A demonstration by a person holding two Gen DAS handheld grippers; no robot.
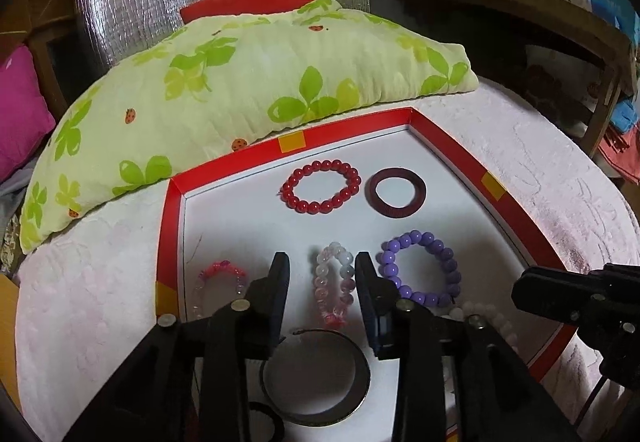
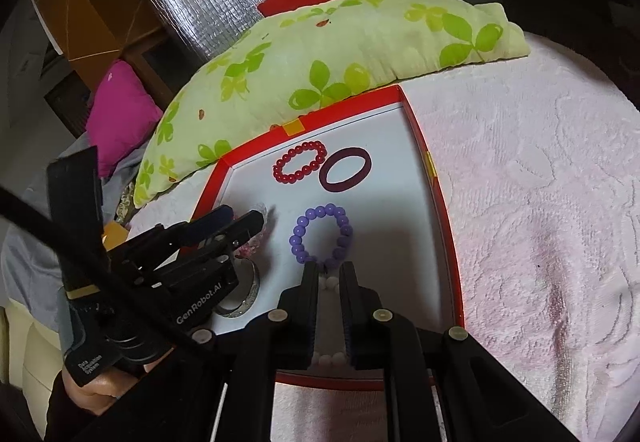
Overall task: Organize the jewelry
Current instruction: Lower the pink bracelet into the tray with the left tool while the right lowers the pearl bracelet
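Black left hand-held gripper [image 1: 322, 262], spread, tilted down astride pink-white bracelet [image 1: 335, 284]; right hand-held gripper [image 2: 329, 270] pinching white bracelet [image 2: 330, 284].

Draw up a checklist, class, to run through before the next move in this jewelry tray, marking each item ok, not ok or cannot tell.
1. Left gripper is free of the pink-and-white bead bracelet: ok, the fingers stand apart on either side of it.
2. Right gripper has a firm hold on the white bead bracelet: cannot tell, beads sit between the nearly shut fingers.
3. Purple bead bracelet is clear of the right fingers: not ok, it lies right at their tips.
4. Red bead bracelet and dark red ring bangle lie apart: ok.
5. All pieces are inside the red-rimmed tray: ok.
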